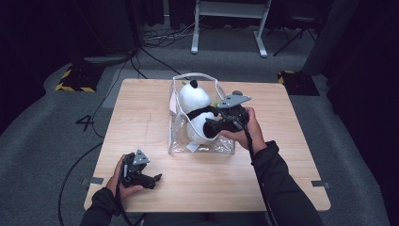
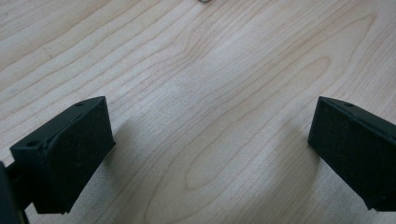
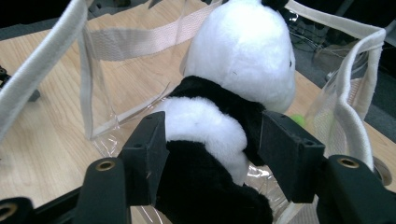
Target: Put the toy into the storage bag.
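Here the right gripper (image 3: 212,144) has its jaws clamped on the lower body of the plush panda (image 3: 233,88), which sits inside the clear bag (image 1: 181,141) on the worktop (image 1: 141,122); a small green thing, too hidden to identify, lies just beyond the right-hand jaw. The left gripper (image 2: 210,154) rests low over bare worktop, jaws wide apart with nothing between them.

A black numeral "4" (image 1: 85,122) is showing on the grey carpeted floor (image 1: 42,141), well beyond the left hand-held gripper (image 1: 157,178).
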`<state>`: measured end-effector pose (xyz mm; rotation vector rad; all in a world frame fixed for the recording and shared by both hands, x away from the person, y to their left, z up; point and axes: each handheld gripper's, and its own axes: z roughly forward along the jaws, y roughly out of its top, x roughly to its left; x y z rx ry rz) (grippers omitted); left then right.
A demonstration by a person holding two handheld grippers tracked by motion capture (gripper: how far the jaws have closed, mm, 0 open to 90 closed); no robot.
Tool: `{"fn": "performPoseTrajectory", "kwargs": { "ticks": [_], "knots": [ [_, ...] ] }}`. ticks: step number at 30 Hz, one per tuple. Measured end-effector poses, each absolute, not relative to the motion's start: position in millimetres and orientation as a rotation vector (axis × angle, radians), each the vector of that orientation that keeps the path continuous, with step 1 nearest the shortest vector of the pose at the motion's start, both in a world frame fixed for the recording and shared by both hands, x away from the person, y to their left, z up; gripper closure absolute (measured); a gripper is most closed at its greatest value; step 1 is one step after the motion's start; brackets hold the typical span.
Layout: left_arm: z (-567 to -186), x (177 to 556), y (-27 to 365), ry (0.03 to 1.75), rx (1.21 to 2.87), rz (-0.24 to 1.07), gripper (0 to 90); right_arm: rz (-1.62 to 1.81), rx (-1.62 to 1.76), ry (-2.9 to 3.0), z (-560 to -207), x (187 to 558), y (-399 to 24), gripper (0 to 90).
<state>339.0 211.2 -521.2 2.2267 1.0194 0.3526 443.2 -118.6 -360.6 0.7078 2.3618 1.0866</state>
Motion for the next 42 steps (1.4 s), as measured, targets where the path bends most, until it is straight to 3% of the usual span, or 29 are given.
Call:
{"fn": "performPoseTrajectory", "kwargs": {
  "ticks": [10,12,19,42],
  "knots": [
    [-521,339,211,1.018,2.228,0.352,0.2,1.089,0.688,2.365,-360,442,-118,34.5],
    [-521,339,211,1.018,2.228,0.353,0.2,1.092,0.688,2.351,-360,441,-117,27.4],
    [-521,339,211,1.020,2.227,0.353,0.2,1.053,0.687,2.324,-359,439,-114,18.8],
    [-521,339,211,1.019,2.226,0.352,0.2,1.049,0.631,2.273,-341,426,-119,19.1]
  ]
}}
